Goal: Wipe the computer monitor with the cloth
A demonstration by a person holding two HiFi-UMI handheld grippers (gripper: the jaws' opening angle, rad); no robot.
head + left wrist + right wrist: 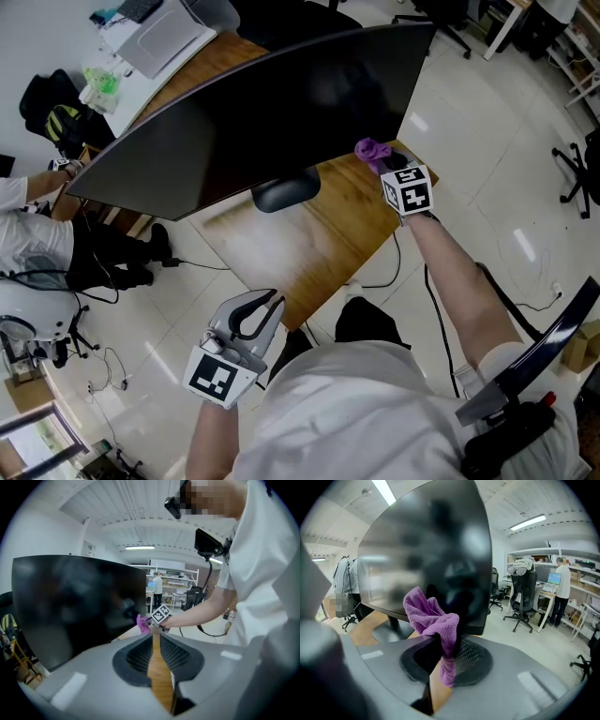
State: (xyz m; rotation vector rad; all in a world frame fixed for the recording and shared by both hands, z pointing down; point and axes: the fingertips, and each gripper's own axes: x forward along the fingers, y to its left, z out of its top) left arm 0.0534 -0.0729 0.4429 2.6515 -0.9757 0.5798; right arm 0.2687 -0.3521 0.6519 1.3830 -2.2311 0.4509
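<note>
On a wooden desk [309,253] a wide, dark computer monitor [272,112] stands on its base. The right gripper [389,167] reaches to the screen's lower right corner, its jaws pinching a bunched purple cloth [372,150] close by the panel. The left gripper [267,302] hangs beyond the desk's near edge, its jaws pressed together and empty.
</note>
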